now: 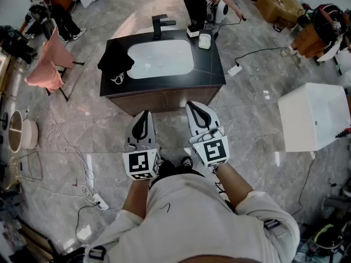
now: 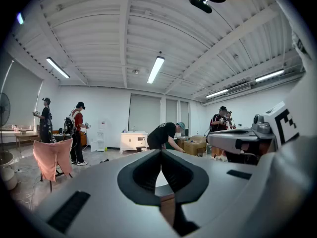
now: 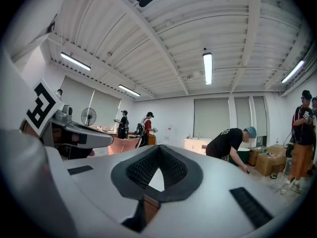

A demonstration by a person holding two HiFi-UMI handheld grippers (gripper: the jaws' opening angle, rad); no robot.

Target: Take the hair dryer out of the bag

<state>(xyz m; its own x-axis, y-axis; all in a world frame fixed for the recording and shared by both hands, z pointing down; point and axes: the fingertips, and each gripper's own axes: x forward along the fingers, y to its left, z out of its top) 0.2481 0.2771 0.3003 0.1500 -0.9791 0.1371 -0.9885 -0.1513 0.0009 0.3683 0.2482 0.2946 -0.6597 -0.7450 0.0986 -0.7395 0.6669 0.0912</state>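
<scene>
Dark stone-look vanity top carries the black bag: soft fabric, slumped, at 9 o'clock of the glossy white oval basin. Bag contents hidden; hair dryer not made out. L gripper & R gripper: jaws closed, nothing between; bag at their 11 o'clock, well apart.

I saw the black bag lying slumped on the left end of the dark bench, just beside the white basin. It looked soft and crumpled, a white cord looping at its near edge; its contents were hidden from me.
</scene>
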